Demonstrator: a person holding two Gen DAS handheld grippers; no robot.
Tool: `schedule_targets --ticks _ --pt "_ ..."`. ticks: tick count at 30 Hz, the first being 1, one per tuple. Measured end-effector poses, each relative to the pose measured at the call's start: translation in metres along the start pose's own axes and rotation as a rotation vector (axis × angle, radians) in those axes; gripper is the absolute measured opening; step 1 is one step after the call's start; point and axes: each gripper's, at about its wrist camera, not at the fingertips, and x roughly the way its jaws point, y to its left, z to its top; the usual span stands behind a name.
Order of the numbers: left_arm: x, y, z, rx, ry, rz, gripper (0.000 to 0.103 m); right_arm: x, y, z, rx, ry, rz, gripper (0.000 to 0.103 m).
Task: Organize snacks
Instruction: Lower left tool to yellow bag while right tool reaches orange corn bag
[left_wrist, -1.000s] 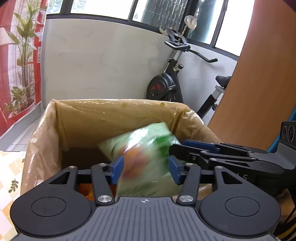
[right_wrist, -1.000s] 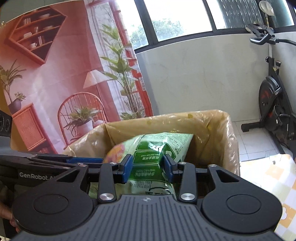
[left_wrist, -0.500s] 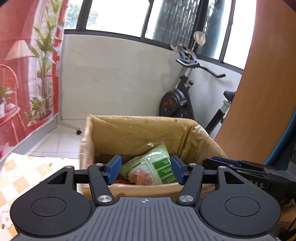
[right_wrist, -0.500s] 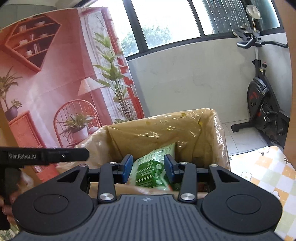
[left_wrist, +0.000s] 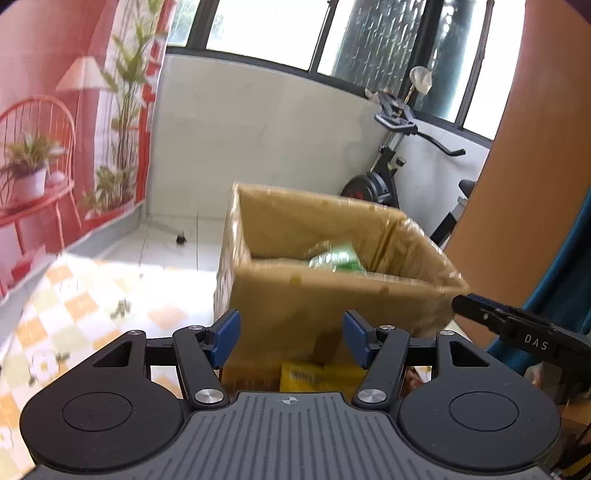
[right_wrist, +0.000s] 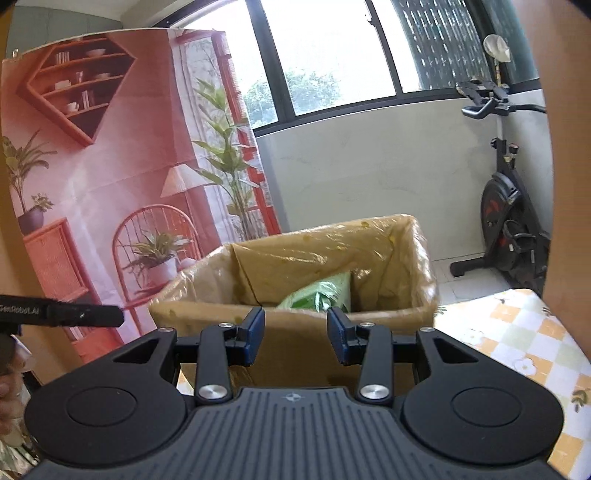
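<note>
A cardboard box (left_wrist: 314, 299) lined with yellowish plastic stands on the table; it also shows in the right wrist view (right_wrist: 295, 339). A green snack bag (left_wrist: 334, 258) lies inside it, its top showing over the rim, also seen from the right (right_wrist: 321, 295). My left gripper (left_wrist: 291, 341) is open and empty, just in front of the box's near wall. My right gripper (right_wrist: 295, 339) is open and empty, close to the box's front wall. A yellow snack packet (left_wrist: 314, 376) lies at the box's foot, under the left gripper.
The table has a checked yellow and white cloth (left_wrist: 74, 306), also at the right (right_wrist: 517, 332). An exercise bike (right_wrist: 513, 221) stands by the white wall. An orange panel (left_wrist: 535, 184) rises at the right. The other gripper's body (left_wrist: 517, 328) reaches in from the right.
Both grippers let go of the green bag, which dropped into the box. Both have pulled back and away from the box; the left one swung to the left.
</note>
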Motion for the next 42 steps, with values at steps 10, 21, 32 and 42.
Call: schedule_targets --ticks 10,21,32,42 --pt "0.006 0.003 -0.037 0.026 0.009 0.042 0.065 -0.018 -0.004 -0.038 -0.07 0.021 -0.061 0.042" --pt "0.019 -0.006 -0.056 0.057 -0.015 0.074 0.065 -0.011 -0.024 -0.068 -0.083 0.07 -0.118 0.044" --pt "0.034 -0.006 -0.062 0.01 -0.037 -0.011 0.085 0.001 -0.046 -0.093 -0.059 0.146 -0.133 0.081" --pt "0.049 -0.02 -0.067 0.062 -0.061 -0.046 0.103 0.011 -0.06 -0.111 -0.026 0.186 -0.114 0.091"
